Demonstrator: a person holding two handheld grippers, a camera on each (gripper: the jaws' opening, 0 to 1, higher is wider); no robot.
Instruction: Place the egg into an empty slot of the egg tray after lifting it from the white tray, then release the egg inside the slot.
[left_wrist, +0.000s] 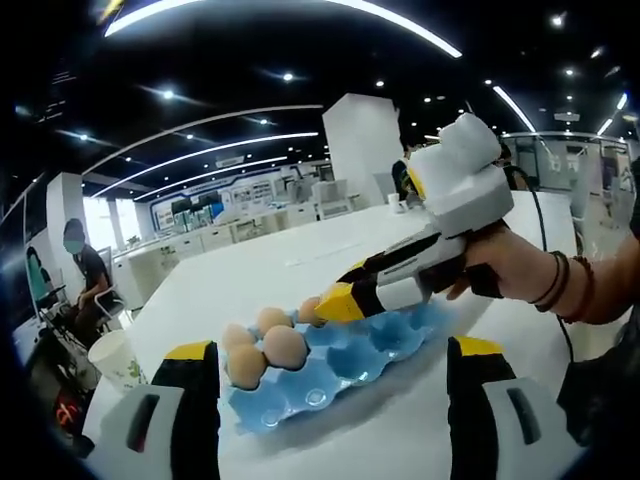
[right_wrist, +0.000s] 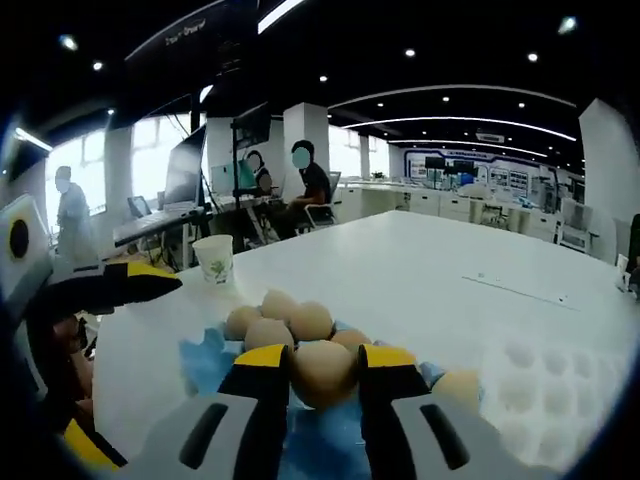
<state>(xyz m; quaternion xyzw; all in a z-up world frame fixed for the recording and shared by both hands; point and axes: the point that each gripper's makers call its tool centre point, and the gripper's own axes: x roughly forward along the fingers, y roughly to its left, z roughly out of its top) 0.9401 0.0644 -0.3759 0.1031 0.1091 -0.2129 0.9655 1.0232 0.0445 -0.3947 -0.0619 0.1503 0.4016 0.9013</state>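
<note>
our right claw (right_wrist: 322, 372) is clamped on the egg (right_wrist: 322, 372) just above the blue egg tray (left_wrist: 380, 350); we lower into an empty slot beside the filled ones, then release. left claw (left_wrist: 330, 365) apart.

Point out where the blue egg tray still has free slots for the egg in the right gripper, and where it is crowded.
The right gripper holds an egg over the blue egg tray. Free slots run along the tray's near edge and toward its end under the right gripper. The end near the paper cup is crowded with a cluster of eggs. White tabletop beyond the tray is bare.
</note>
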